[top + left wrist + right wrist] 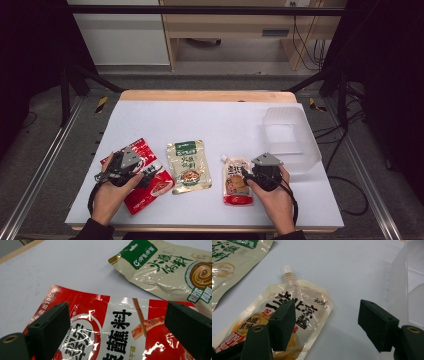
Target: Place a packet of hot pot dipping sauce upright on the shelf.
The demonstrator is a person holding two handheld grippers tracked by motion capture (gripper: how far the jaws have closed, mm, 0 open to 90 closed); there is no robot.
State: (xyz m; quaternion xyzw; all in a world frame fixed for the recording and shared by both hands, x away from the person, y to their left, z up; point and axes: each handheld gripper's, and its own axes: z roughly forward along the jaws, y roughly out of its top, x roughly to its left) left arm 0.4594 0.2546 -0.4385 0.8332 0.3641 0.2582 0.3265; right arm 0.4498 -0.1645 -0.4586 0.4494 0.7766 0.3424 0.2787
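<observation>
The left claw hovers released over a red sauce packet printed with black Chinese characters, at seven o'clock on the white counter. The right claw, jaws apart, hangs over a white-capped spout pouch. A green-topped beige sachet lies between; a clear plastic bin stands at three o'clock.

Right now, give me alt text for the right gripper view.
The right hand-held gripper hangs open over a clear spouted sauce pouch lying flat on the white table. A beige sachet lies at upper left, and a clear plastic bin stands at right.
</observation>
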